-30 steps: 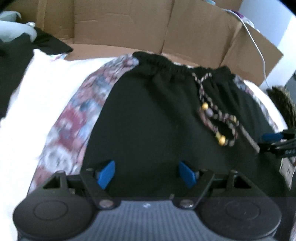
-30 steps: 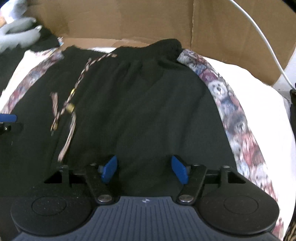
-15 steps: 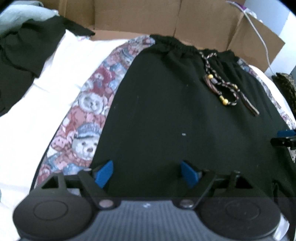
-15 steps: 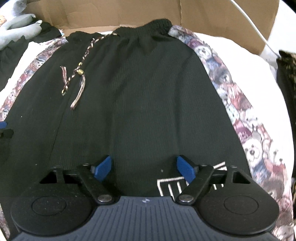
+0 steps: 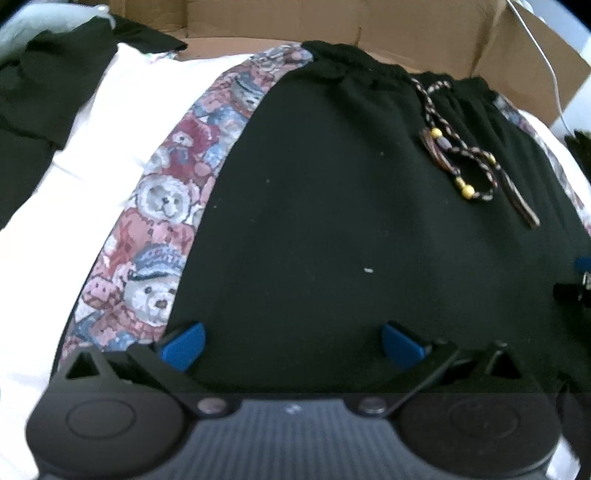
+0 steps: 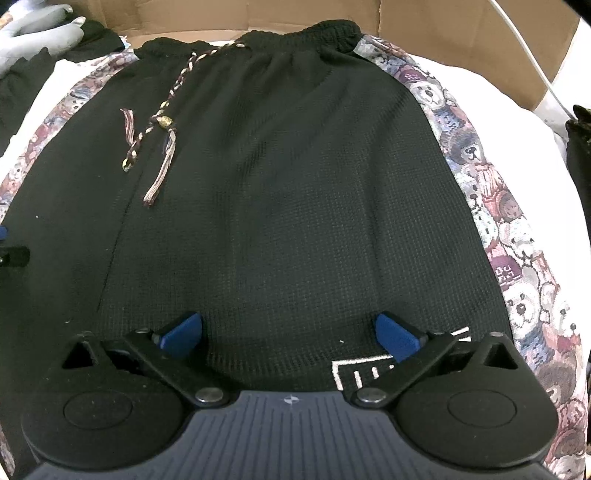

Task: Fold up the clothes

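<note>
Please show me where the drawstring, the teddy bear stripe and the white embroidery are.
drawstring (image 6: 162, 122), right wrist view, knot by the bead
bear stripe (image 5: 162, 199), left wrist view, a bear face
embroidery (image 6: 354, 373), right wrist view, outline's left part

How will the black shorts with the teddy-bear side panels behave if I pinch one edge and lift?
The black shorts are probably floppy: the knit lies flat and will drape from the pinch. The drawstring lies loose, so it will likely dangle. The gathered waistband looks thicker, probably easier to grip.
</note>
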The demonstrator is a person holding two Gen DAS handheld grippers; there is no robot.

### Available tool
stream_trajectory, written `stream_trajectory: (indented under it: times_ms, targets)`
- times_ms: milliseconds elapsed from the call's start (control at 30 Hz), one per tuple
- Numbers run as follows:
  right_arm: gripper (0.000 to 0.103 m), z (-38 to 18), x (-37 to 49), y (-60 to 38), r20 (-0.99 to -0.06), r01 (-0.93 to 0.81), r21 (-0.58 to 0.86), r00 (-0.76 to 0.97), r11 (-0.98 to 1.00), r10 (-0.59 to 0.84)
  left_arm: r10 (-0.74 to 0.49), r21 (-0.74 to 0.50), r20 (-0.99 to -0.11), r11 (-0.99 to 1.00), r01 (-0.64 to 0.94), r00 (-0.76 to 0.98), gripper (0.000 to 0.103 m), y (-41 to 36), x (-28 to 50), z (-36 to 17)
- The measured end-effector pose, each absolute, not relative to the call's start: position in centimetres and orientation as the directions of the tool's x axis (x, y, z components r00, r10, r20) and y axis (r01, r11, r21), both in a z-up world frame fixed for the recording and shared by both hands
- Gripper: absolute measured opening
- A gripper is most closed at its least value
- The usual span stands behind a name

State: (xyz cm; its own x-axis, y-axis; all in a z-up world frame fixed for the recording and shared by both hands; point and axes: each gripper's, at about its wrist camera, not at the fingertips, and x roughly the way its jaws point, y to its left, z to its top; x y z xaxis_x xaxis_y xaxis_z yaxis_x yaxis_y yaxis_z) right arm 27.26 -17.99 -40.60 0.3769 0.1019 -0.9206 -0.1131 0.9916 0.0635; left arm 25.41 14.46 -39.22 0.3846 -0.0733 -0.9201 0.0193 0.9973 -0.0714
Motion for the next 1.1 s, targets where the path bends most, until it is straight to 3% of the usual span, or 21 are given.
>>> stream_trajectory:
  times_ms: [333, 533, 600, 833, 1100]
  targets:
    - [0.103, -39.6, 27.6, -18.5, -0.951, -0.117, 0.066, 0.293, 0.991, 0.098, -0.075, -0.072, -0.932, 0.997, 0.021, 0.355, 0.102, 14.6, 24.1, -38.5]
    - [0.101, -38.3, 25.5, -19.4, -0.951, -0.098, 0.036, 0.303, 0.994, 0.065, -0.106, -0.112, -0.923, 0.994, 0.004, 0.370, 0.085, 16.0, 21.2, -37.3]
    - [0.100, -37.5, 24.9, -20.3, -0.949, -0.062, 0.073, 0.302, 0.995, 0.089, -0.110, -0.122, -0.915, 0.992, -0.008, 0.388, 0.084, 17.2, 19.9, -36.4]
    - [0.090, -34.1, 22.4, -22.1, -0.927, 0.012, 0.151, 0.349, 0.989, 0.137, 0.000, -0.048, -0.890, 0.995, -0.093, 0.455, 0.074, 22.2, 15.9, -32.5]
    - [0.088, -31.3, 20.6, -21.5, -0.909, -0.002, 0.152, 0.392, 0.988, 0.140, 0.064, -0.015, -0.901, 0.984, -0.180, 0.428, 0.061, 26.5, 13.1, -32.0]
